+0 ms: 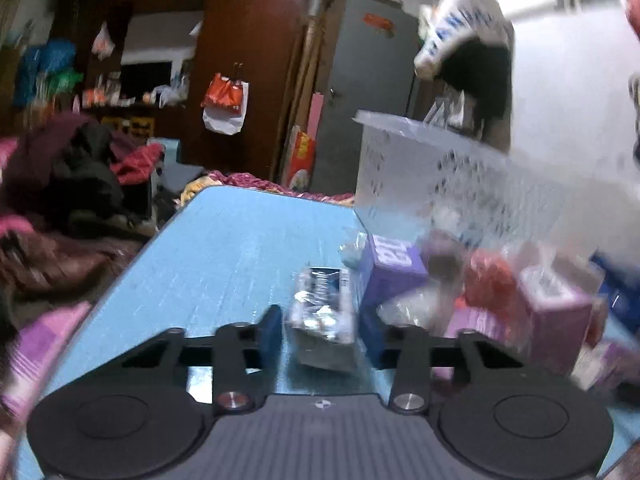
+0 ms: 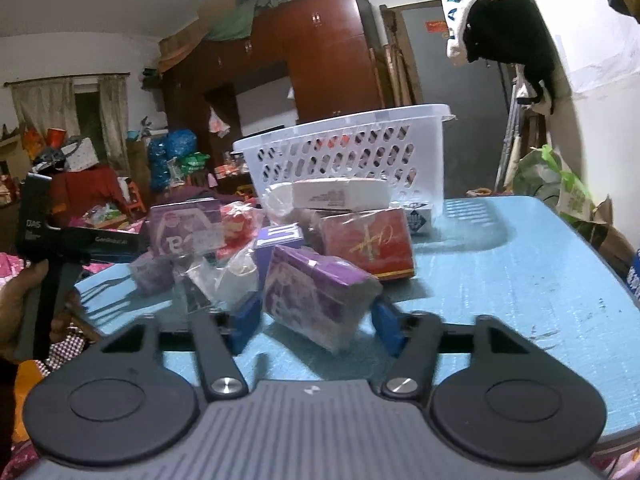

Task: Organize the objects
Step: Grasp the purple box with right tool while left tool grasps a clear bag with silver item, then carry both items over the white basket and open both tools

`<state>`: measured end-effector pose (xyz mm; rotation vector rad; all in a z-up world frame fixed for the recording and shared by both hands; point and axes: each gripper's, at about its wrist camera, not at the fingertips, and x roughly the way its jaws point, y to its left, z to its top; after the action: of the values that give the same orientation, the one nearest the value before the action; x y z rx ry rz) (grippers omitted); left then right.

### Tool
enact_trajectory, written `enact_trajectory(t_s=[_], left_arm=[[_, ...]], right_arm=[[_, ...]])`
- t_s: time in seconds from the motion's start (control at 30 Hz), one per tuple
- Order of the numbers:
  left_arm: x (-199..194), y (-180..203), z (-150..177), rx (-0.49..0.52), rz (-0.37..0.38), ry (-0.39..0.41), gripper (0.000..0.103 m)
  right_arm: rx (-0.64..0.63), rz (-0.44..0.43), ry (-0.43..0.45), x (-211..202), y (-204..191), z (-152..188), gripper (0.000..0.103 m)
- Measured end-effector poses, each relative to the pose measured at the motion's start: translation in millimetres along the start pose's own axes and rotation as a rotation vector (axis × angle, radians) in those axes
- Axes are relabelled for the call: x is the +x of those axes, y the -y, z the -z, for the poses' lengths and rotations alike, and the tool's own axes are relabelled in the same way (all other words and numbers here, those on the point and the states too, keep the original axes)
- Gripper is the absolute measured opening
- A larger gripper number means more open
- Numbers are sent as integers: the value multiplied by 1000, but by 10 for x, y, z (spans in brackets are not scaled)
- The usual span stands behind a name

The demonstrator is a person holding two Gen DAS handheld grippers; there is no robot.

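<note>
A light blue table [image 2: 500, 264] with a scuffed, streaked top carries a white perforated plastic basket [image 2: 348, 152] at its far side. In front of the basket lies a cluster of small packages: purple boxes [image 2: 316, 288], a red box [image 2: 368, 240], clear wrapped bundles [image 2: 236, 272].

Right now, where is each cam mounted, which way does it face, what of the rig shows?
Left wrist: on the left gripper, looking along its fingers over the blue table at a silver-wrapped packet clamped between the pads; only its own gripper shows.
Right wrist: on the right gripper, facing the white basket, a purple box between its pads; a hand holding the left gripper shows at left.
Shared: table, basket, box pile.
</note>
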<state>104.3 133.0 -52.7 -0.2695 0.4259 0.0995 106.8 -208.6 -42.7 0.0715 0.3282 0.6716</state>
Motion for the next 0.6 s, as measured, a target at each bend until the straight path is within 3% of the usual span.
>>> enact_trajectory(t_s=[0.07,0.27,0.33,0.6], left_arm=[[-26,-74,7,-32,-5,14,44],[49,180,-7,95,-76,-19,44],[28,159,0,78,-60,-14,42],[-377,151,54,77,17,200,41]], right_arm=[[-6,-10,1,-30,-5,-4,45],[-11,-17,5,-56,-23,-2,40],[-20,-18,3,-64,-35,-2,40],[-43,-14,62,-239,-58,-44,38]])
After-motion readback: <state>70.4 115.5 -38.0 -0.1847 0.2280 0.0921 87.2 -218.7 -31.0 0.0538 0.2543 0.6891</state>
